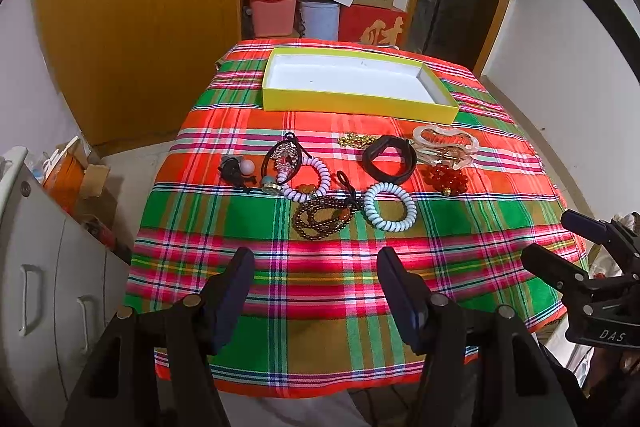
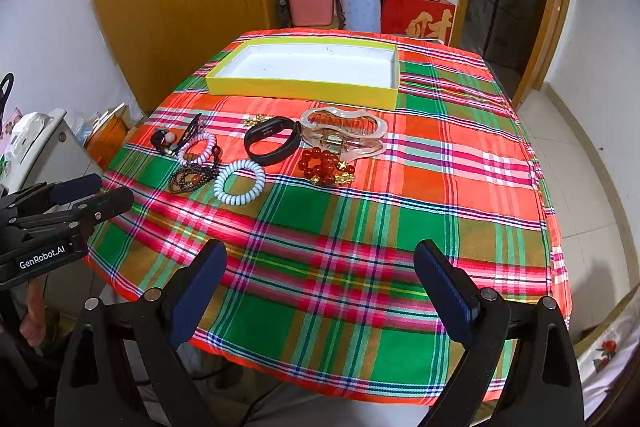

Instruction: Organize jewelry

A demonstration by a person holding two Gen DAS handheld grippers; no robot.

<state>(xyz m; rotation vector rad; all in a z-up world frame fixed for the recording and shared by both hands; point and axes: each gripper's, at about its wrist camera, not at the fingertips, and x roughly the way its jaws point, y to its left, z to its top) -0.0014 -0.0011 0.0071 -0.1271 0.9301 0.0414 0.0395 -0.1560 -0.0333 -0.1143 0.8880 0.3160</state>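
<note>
Left wrist view: left tool point(image 1: 316, 267) spread wide, nothing in it, jewelry point(image 1: 344, 179) laid out just ahead on the plaid surface point(image 1: 320, 287), yellow box point(image 1: 356, 103) behind it.

Right wrist view: right tool point(image 2: 320, 263) also wide and bare, jewelry point(image 2: 268, 155) ahead-left, box point(image 2: 304, 91) beyond, nothing between.
</note>
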